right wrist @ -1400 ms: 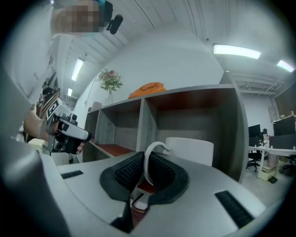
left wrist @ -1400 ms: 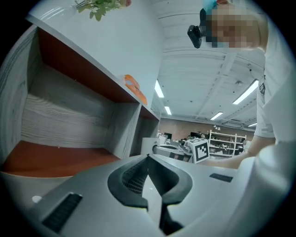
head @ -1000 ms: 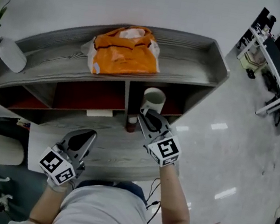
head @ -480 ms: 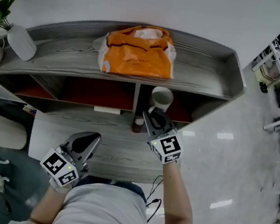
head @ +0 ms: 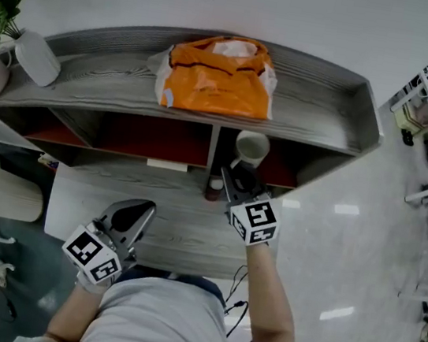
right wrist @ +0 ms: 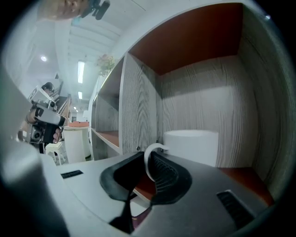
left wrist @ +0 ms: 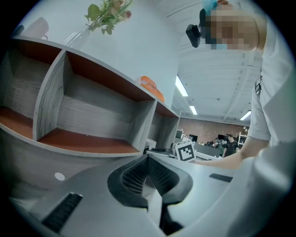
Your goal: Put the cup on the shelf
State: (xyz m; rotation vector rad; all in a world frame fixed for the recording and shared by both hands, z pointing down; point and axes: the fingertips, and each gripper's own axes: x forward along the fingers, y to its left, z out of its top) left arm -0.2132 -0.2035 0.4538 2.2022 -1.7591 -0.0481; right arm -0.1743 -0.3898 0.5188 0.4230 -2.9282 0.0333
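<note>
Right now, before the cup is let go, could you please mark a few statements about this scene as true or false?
1. The right claw grips the white cup by its handle. True.
2. The orange bag lies inside a lower compartment. False: it lies on top of the shelf.
3. In the head view, the cup is at the compartment just right of the divider. True.
4. The left claw holds a small bottle. False: nothing is between its jaws, and it is in front of the shelf, away from the cup.
</note>
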